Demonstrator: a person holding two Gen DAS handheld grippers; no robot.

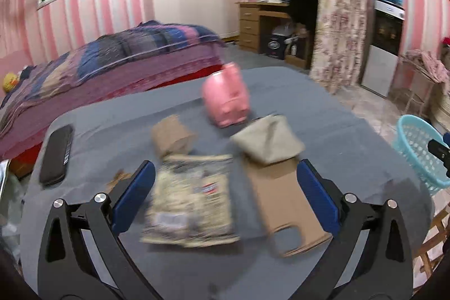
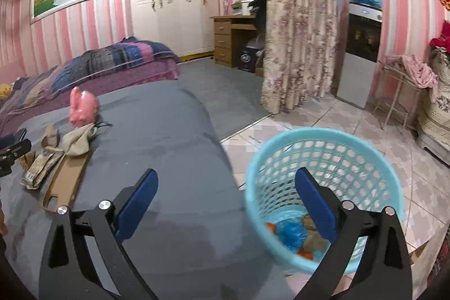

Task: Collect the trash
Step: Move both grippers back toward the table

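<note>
A home bedroom: quilted bed (image 1: 118, 55), white wardrobe (image 2: 171, 10), wooden desk (image 1: 258, 21), pink striped walls (image 2: 107, 16).

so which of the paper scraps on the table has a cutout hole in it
The flat brown cardboard piece, lying right of the printed wrapper: it has a rounded cutout at its near end. The others show no hole.

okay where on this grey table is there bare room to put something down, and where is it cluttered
Bare: the wide grey stretch of the table between the flat cardboard and the edge beside the blue basket. A smaller gap lies between the black case and the paper roll. Crowded: around the printed packet, beige pouch and pink piggy bank.
</note>
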